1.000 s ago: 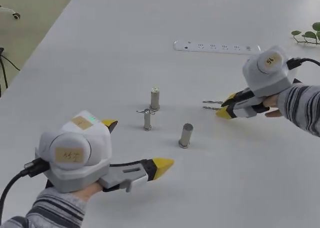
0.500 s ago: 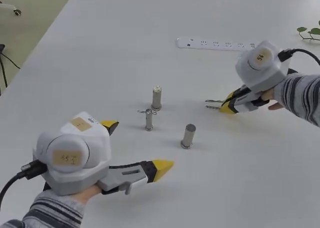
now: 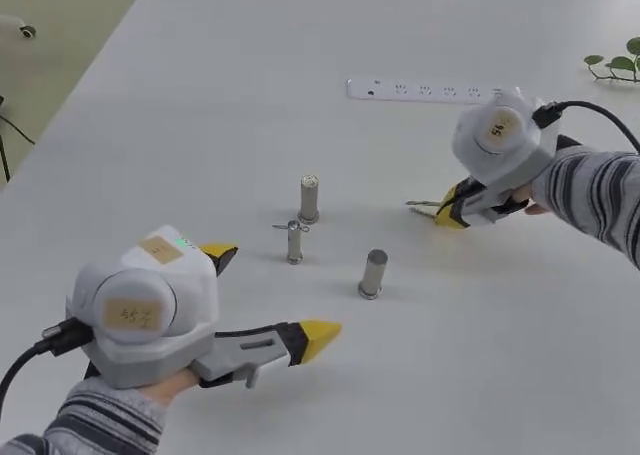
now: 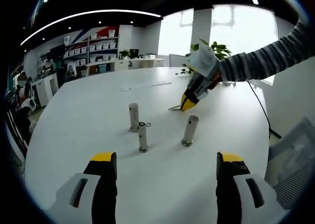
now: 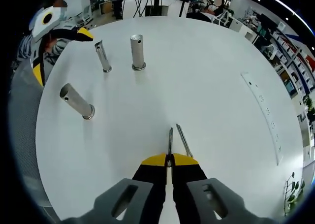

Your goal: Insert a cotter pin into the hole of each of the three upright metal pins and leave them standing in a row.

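Three metal pins stand near the table's middle: the far pin (image 3: 309, 198), the middle pin (image 3: 294, 242) with a cotter pin through its top, and the near-right pin (image 3: 373, 273). To their right, my right gripper (image 3: 447, 215) is low on the table, shut on a cotter pin (image 5: 170, 138). A second cotter pin (image 5: 183, 139) lies just beside it. My left gripper (image 3: 270, 293) hovers open in front of the pins, with nothing between its fingers. In the left gripper view the pins (image 4: 142, 137) stand ahead of the left gripper (image 4: 167, 157).
A white power strip (image 3: 430, 92) lies at the far side of the white table (image 3: 200, 105). A small plant (image 3: 615, 65) sits at the far right. The table's left edge drops to the floor.
My right gripper has shifted slightly left and tipped down onto the cotter pins. The left gripper and the three metal pins have stayed put.
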{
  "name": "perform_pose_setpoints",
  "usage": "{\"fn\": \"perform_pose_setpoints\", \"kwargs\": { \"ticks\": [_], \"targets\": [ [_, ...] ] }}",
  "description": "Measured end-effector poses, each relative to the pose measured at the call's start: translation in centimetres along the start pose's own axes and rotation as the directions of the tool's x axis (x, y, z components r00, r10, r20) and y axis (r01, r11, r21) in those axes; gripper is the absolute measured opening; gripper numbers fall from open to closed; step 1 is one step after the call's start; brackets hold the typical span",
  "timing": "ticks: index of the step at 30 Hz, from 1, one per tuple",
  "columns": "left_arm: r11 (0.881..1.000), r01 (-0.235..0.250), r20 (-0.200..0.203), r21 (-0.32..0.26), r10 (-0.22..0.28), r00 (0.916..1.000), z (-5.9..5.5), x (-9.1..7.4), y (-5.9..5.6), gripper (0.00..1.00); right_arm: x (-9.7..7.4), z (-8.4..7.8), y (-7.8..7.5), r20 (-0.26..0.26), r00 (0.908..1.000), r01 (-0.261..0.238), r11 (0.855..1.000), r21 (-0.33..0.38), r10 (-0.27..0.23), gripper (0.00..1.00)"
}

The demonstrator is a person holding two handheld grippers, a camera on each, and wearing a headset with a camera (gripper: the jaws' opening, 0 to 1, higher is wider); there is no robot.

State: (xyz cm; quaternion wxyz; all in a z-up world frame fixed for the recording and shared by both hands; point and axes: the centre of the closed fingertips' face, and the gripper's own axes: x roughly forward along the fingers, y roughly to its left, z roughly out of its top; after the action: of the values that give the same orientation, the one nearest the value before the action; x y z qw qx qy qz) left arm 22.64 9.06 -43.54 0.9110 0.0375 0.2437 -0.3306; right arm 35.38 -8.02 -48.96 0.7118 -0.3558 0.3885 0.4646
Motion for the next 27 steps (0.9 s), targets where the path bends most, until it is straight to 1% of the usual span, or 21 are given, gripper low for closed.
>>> {"fn": "perform_pose_setpoints", "kwargs": {
  "ticks": [4, 7, 10, 12, 13, 16, 18, 20, 24, 27],
  "targets": [
    [1.0, 0.007, 0.009, 0.006, -0.007, 0.9999, 0.2, 0.0, -0.2, 0.8, -1.0, 0.4, 0.5, 0.055, 0.9984, 0.011, 0.999, 0.032, -0.013, 0.0],
    [1.0, 0.012, 0.009, 0.01, -0.012, 0.9999, 0.3, 0.0, -0.3, 0.79, -1.5, 0.2, 0.9, 0.059, 0.9981, 0.018, 0.999, 0.03, -0.02, 0.0],
    [1.0, 0.018, 0.012, 0.015, -0.018, 0.9998, 0.7, -0.1, -0.6, 0.78, -2.4, 0.2, 1.6, 0.08, 0.9964, 0.028, 0.999, 0.032, -0.03, 0.0],
    [1.0, 0.02, 0.004, 0.015, -0.021, 0.9998, 0.7, 0.0, -0.7, 0.77, -2.8, 0.2, 2.1, 0.089, 0.9955, 0.028, 0.999, 0.032, -0.031, 0.0],
    [1.0, 0.025, -0.005, 0.016, -0.025, 0.9997, 0.7, 0.0, -0.8, 0.77, -3.1, 0.5, 2.6, 0.109, 0.9936, 0.025, 0.999, 0.028, -0.028, 0.0],
    [0.999, 0.034, -0.016, 0.022, -0.034, 0.9993, 0.6, 0.1, -1.1, 0.77, -3.7, 1.0, 3.8, 0.155, 0.9878, 0.012, 1.0, 0.018, -0.015, 0.0],
    [0.999, 0.042, -0.021, 0.028, -0.041, 0.9989, 0.7, 0.2, -1.4, 0.76, -4.1, 1.1, 4.7, 0.165, 0.9863, 0.011, 1.0, 0.016, -0.013, 0.0],
    [0.998, 0.048, -0.019, 0.033, -0.047, 0.9987, 0.9, 0.2, -1.7, 0.75, -4.5, 1.4, 5.6, 0.186, 0.9825, 0.015, 1.0, -0.011, -0.013, 0.0],
    [0.997, 0.068, -0.016, 0.03, -0.067, 0.9976, 1.2, 0.4, -2.3, 0.73, -5.2, 1.7, 7.3, 0.201, 0.9796, 0.013, 0.999, -0.043, -0.004, 0.0],
    [0.996, 0.078, -0.016, 0.03, -0.078, 0.9969, 1.3, 0.5, -2.7, 0.71, -5.4, 1.6, 8.2, 0.189, 0.9819, 0.013, 0.998, -0.064, 0.0, 0.0]
  ]
}}
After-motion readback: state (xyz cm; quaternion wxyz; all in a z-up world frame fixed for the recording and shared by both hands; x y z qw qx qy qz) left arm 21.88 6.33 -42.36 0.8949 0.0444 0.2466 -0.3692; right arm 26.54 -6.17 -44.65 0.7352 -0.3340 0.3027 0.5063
